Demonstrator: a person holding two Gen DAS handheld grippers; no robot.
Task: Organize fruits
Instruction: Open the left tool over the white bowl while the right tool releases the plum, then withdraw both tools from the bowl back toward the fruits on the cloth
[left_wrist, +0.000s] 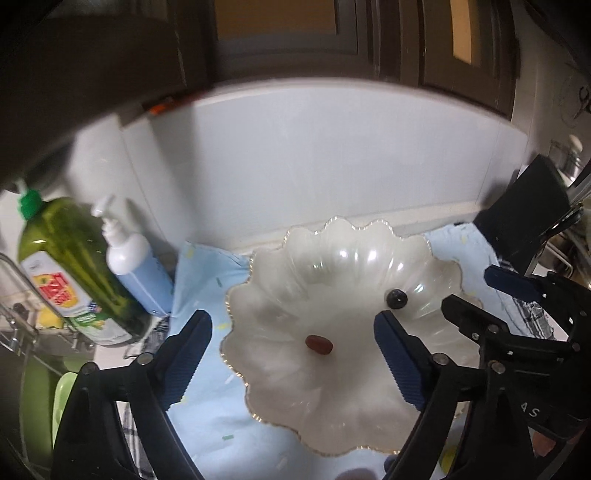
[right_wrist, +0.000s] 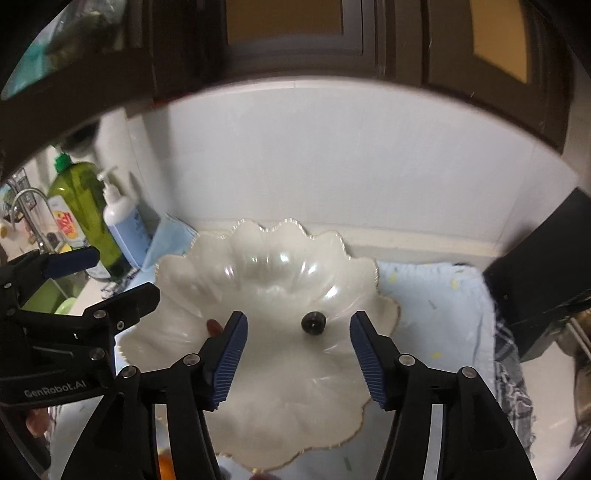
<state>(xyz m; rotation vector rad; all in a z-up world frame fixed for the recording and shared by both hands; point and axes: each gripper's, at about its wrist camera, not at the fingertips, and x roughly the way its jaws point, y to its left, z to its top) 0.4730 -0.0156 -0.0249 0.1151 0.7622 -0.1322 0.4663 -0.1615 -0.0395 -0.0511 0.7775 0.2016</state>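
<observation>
**Two small fruits in the scalloped bowl, both grippers empty above it**

Landmark: wide pearl-white scalloped bowl with a thin gold rim (left_wrist: 236, 291), sitting on a pale blue speckled cloth (left_wrist: 207, 417).

- Item 1: small oblong reddish-brown fruit, perhaps a date (left_wrist: 319, 344), lying on the bowl's floor near its centre, long axis roughly crosswise with a slight slant in the left wrist view. It lies ahead of the left gripper (left_wrist: 291, 332), between the lines of its fingers, so the left hand is nearer.
- Item 2: small round dark berry-like fruit (right_wrist: 313, 322), resting toward the bowl's right inner slope, ahead of the right gripper (right_wrist: 298, 334) and centred in its gap.
- Grippers: left jaws wide apart, right jaws apart, nothing between the pads of either.
- Obstruction: none inside the bowl; the two grippers sit close side by side, the likeliest clash.
- Left of the bowl: green dish-soap bottle (left_wrist: 70, 258), white-and-blue pump bottle (left_wrist: 129, 266). Right of it: black box-like object (right_wrist: 543, 266), type unclear.
</observation>
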